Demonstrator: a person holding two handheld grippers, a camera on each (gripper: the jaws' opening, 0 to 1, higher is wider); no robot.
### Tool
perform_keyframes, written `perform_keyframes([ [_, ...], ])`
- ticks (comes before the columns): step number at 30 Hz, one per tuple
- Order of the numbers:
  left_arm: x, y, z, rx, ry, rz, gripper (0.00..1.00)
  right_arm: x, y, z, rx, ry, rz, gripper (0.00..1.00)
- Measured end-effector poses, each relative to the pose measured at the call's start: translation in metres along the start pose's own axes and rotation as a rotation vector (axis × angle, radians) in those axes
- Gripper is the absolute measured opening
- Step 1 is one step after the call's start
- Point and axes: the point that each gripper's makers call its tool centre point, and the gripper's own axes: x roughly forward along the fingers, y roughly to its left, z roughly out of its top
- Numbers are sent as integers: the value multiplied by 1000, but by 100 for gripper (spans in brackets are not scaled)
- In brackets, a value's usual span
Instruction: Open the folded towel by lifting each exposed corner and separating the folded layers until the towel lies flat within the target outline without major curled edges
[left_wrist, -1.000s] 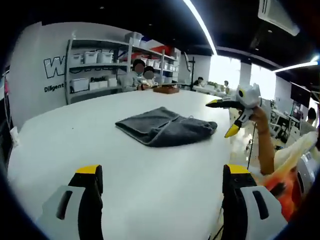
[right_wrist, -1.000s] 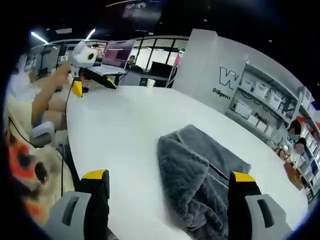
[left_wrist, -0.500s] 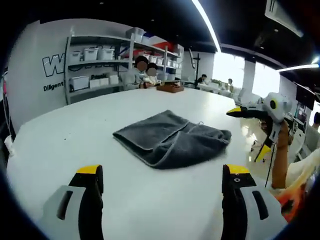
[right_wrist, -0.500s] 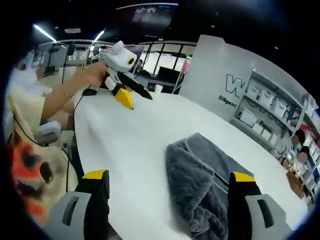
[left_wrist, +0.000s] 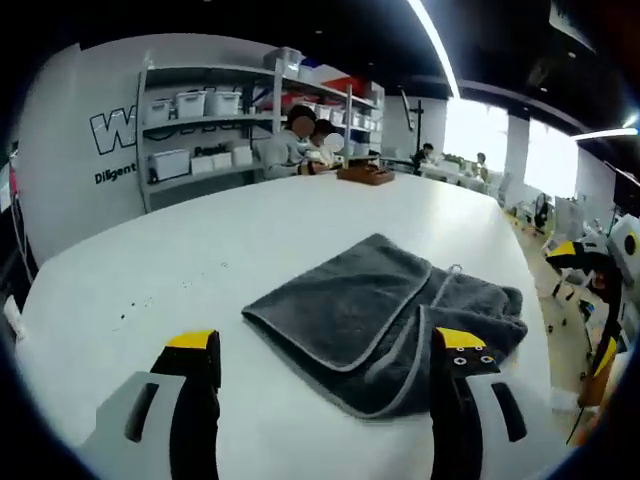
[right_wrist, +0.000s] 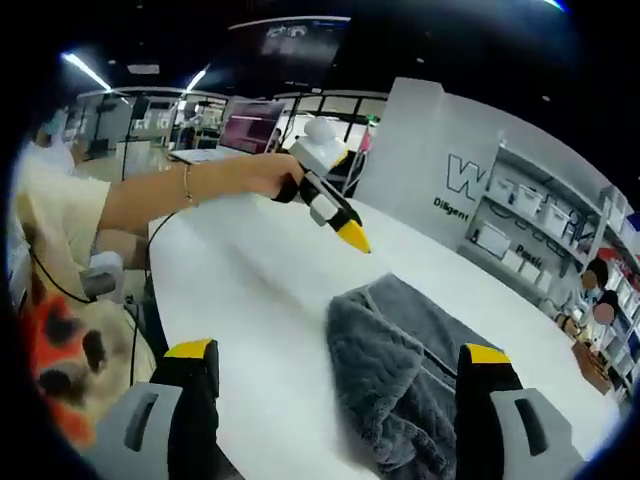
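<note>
A dark grey towel lies folded and a little rumpled on the white table, its pale-edged upper layer overlapping the lower one. My left gripper is open just in front of the towel's near edge, its right jaw over the cloth. In the right gripper view a hand holds that left gripper above the table, its yellow tip close to the far corner of the towel. My right gripper is open, low over the table, with the towel before its right jaw; at the table's side the right gripper hangs.
Shelves with white bins line the back wall, and people sit behind the table beside a wooden tray. The person's bare forearm reaches across the table. A laptop stands on a far desk.
My left gripper has moved in toward the towel, from well back to its near edge. In the right gripper view it has swung from the far left to above the towel's corner.
</note>
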Motion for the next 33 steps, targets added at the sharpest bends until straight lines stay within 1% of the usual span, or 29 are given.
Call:
perform_keyframes([
  [2,16,14,-3,-21,7,35,76,0,1,0,-4,-1,0,99],
  [3,20,16,-4,-19,11,40,74,-1,0,0,-5,-2,1,99],
  [4,30,23,-8,-17,26,57,73,-1,0,0,-2,-4,0,99],
  [5,32,24,-9,-16,32,61,73,-1,0,0,-1,-5,1,99],
  [6,41,28,-17,-18,67,66,71,-1,0,0,-2,-6,3,99],
  [8,52,22,-31,-42,131,23,67,-1,-2,0,-1,-5,1,98],
  [9,59,24,-30,-51,122,23,64,-1,-3,-1,0,-3,-3,99],
  [12,76,30,-26,-67,103,41,59,0,-6,-2,5,-2,-8,98],
  [15,92,38,-29,-76,124,69,57,2,-7,-4,9,-1,-2,98],
  [16,93,39,-29,-76,128,73,57,3,-8,-5,11,0,-1,98],
  [17,96,43,-32,-74,138,90,56,3,-8,-5,10,2,-1,98],
  [18,99,51,-34,-80,143,126,55,4,-8,-6,7,5,0,98],
  [19,100,55,-35,-86,136,139,54,4,-8,-6,8,5,-1,98],
  [20,102,57,-36,-91,133,144,51,4,-8,-7,9,5,0,98],
  [21,104,59,-37,-98,128,146,46,5,-9,-7,9,5,1,98],
  [24,108,66,-45,-122,131,158,37,5,-10,-8,14,7,1,98],
  [26,109,68,-47,-125,125,159,31,5,-10,-9,17,9,0,98],
  [30,112,60,-47,-126,98,113,8,4,-9,-8,17,5,0,98],
  [33,112,60,-46,-115,98,116,3,6,-8,-8,15,8,3,98],
])
